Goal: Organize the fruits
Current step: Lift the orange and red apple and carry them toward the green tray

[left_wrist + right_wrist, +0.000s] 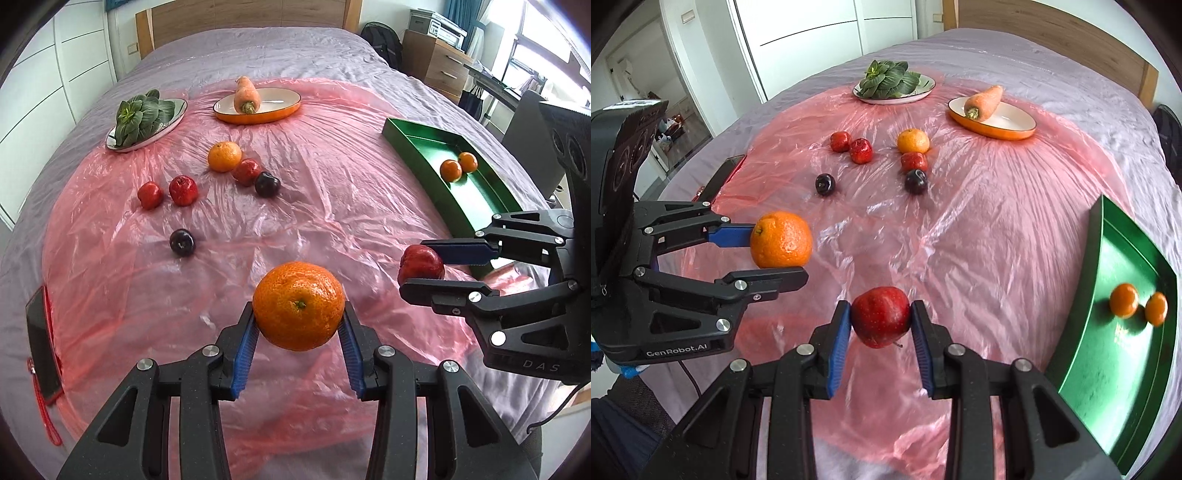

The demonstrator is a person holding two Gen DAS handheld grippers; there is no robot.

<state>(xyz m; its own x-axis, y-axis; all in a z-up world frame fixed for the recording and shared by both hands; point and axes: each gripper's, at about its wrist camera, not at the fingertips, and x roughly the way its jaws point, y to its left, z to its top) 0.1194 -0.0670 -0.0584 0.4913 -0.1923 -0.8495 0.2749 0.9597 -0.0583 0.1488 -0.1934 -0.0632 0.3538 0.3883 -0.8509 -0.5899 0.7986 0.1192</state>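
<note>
My left gripper (299,317) is shut on an orange (298,305), held above the pink plastic sheet (332,184); the right wrist view shows the same orange (781,240) at its left. My right gripper (880,320) is shut on a red apple (881,316), which appears at the right of the left wrist view as the apple (421,263). A green tray (476,192) with two small oranges (458,167) lies to the right of both grippers, tray (1108,332). Loose on the sheet farther back lie an orange (224,156), red apples (183,190) and dark plums (181,242).
A carrot (246,94) rests on an orange-rimmed dish (280,110), and leafy greens (142,114) fill a white plate (177,114) at the far end of the bed. A dark phone with a red strap (42,350) lies at the sheet's left edge.
</note>
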